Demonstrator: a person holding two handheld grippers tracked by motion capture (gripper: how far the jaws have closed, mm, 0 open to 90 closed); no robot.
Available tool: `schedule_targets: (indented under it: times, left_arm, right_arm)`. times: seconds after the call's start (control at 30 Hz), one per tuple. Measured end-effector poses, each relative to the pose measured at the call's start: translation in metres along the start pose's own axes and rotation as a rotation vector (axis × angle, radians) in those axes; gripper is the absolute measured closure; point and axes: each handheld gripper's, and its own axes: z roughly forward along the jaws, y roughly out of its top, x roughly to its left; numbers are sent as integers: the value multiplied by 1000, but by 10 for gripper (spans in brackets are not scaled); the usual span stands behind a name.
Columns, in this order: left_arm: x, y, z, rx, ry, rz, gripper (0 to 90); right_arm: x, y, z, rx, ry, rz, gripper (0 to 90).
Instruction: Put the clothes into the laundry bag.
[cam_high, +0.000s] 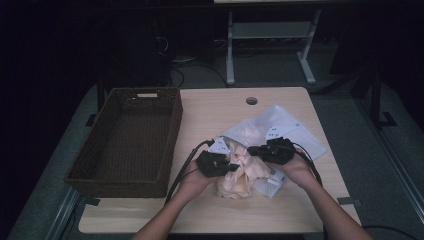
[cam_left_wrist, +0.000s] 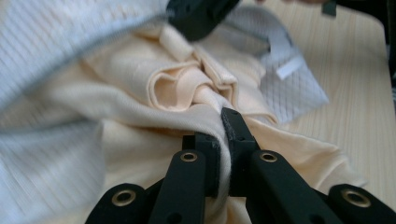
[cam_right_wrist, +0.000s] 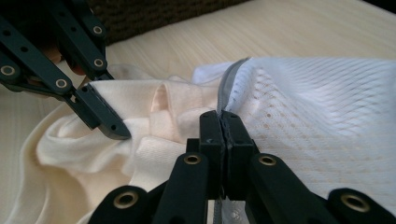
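- left gripper (cam_high: 234, 167): clenched on a fold of the cream garment (cam_high: 243, 172). In its own view (cam_left_wrist: 223, 122) the cloth runs up between the two black jaws, pinched tight.
- right gripper (cam_high: 252, 149): clenched on the grey zipper edge of the white mesh bag (cam_high: 287, 131). Its own view (cam_right_wrist: 224, 122) has the jaws pressed together with the bag's edge seam caught between them.
- cream garment sits at the counter's (cam_high: 215, 107) middle, toward the near edge, bunched up. Part of it lies out on the wood, part is inside the bag's mouth; the cream colour shows through the mesh in the right gripper view (cam_right_wrist: 154, 135).
- mesh bag lies flat-ish on the right half of the counter, mouth facing the person, with a white label tab at its lower corner (cam_left_wrist: 289, 67).
- the two grippers are near each other at the bag's opening, tips apart: left one on the cloth, right one on the bag rim. The left gripper's jaw tip shows in the right gripper view (cam_right_wrist: 109, 123), resting on the garment.
- brown wicker basket (cam_high: 172, 130) stands on the counter's left side, hanging over the left edge, well apart from the cloth.
- both of the person's hands come in from the bottom; cables trail back from each gripper.
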Motion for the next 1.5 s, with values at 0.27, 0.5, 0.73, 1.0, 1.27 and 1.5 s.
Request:
schedule_targets:
  times: [0.27,0.5,0.73,1.0,1.27,1.5]
  left_arm:
    - [5,21,1,-87,76,-32,863]
    - [18,27,26,-89,148,-91,862]
    - [21,16,42,-20,137,-101,777]
    - [13,2,10,21,125,-105,452]
    - [-2,-30,-23,85,161,-113,235]
    - [1,-51,-9,242,220,-69,199]
  right_arm:
    - [7,10,-18,-67,18,-6,879]
    - [10,12,-19,-74,39,-9,880]
    - [7,10,-18,-68,43,2,879]
    - [2,5,-19,-49,14,6,879]
    - [-5,1,-18,-39,-7,22,879]
    - [-11,-2,-16,-22,-22,30,879]
